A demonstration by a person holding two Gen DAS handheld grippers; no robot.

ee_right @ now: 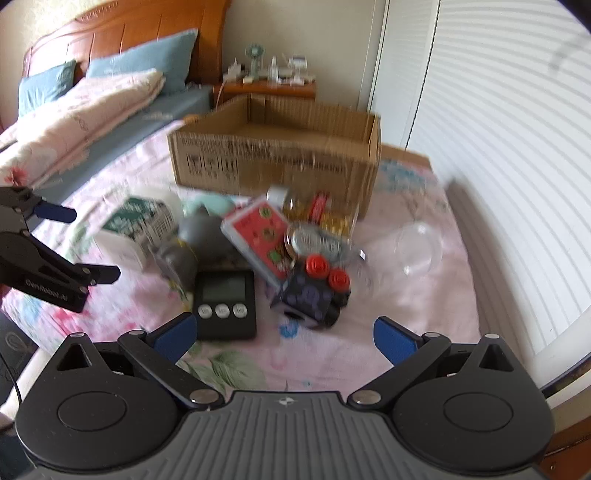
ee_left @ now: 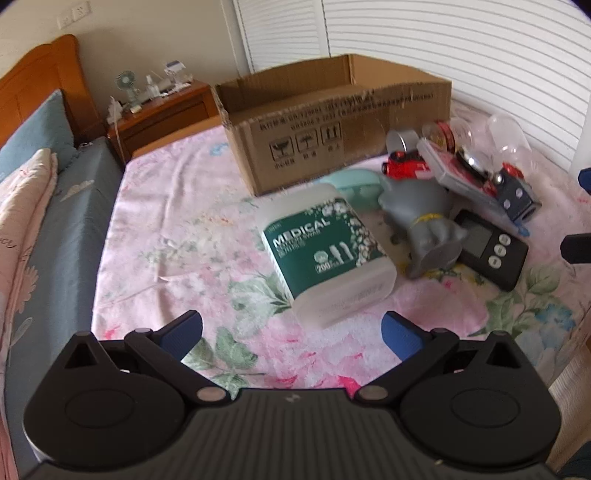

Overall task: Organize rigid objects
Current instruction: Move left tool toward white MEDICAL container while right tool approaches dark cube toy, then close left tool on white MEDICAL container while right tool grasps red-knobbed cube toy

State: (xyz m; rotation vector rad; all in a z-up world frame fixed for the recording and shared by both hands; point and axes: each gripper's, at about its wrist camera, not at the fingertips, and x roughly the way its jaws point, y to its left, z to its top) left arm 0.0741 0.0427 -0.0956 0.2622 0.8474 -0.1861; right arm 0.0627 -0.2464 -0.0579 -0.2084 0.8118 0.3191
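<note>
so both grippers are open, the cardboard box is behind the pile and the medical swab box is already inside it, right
Not quite. The medical swab box is not in the cardboard box; it lies on the floral sheet in front of it, as the left wrist view shows. The rest holds: the left gripper and right gripper are open, and the box sits behind the pile.

This is a bedroom in a home; a wooden headboard (ee_right: 122,33) stands against the wall, with blue pillows (ee_right: 147,55) and a folded pink quilt (ee_right: 74,118) at the bed's head end. A floral sheet (ee_left: 177,229) covers the mattress; a wooden nightstand (ee_left: 162,114) beside the bed carries a small fan (ee_left: 127,83); white louvred doors (ee_left: 461,44) line one side.
</note>
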